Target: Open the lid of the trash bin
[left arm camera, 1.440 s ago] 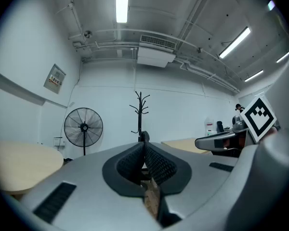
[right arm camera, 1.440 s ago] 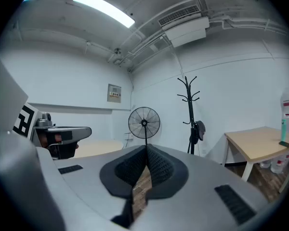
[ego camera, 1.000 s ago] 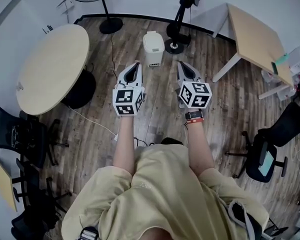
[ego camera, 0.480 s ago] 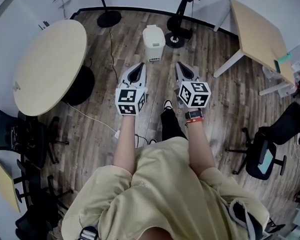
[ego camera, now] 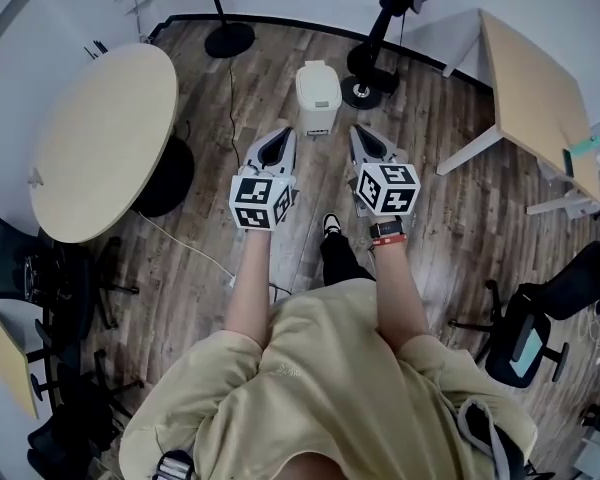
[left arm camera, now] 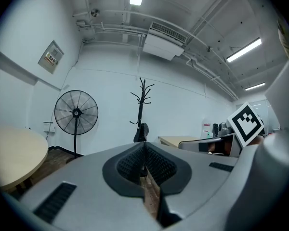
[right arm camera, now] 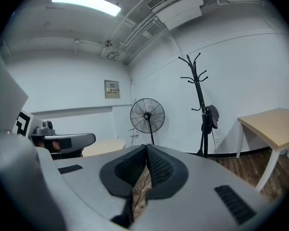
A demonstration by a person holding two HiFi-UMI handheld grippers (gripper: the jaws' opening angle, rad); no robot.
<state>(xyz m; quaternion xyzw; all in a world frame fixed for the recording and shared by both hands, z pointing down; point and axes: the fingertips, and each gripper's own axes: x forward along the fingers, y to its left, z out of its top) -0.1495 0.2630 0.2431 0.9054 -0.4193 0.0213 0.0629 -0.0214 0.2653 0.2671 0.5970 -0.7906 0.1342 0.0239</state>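
Note:
A small white trash bin (ego camera: 318, 97) with its lid down stands on the wooden floor ahead of me in the head view. My left gripper (ego camera: 279, 140) is held just below and left of it, jaws shut with nothing between them. My right gripper (ego camera: 366, 139) is level with it on the right, also shut and empty. Both point toward the bin and stay apart from it. In the left gripper view the left gripper (left arm camera: 143, 148) has its jaws closed tip to tip, and in the right gripper view the right gripper (right arm camera: 146, 150) does too. Neither gripper view shows the bin.
A round wooden table (ego camera: 98, 138) stands at the left, a rectangular table (ego camera: 535, 86) at the right. A standing fan (ego camera: 215, 8) and a coat rack base (ego camera: 364, 86) flank the bin at the back. Office chairs (ego camera: 535, 318) sit at both sides. A cable (ego camera: 190, 253) runs along the floor.
The person has stepped forward, so the bin sits closer to both grippers. One foot now shows between the arms. Both grippers stay shut.

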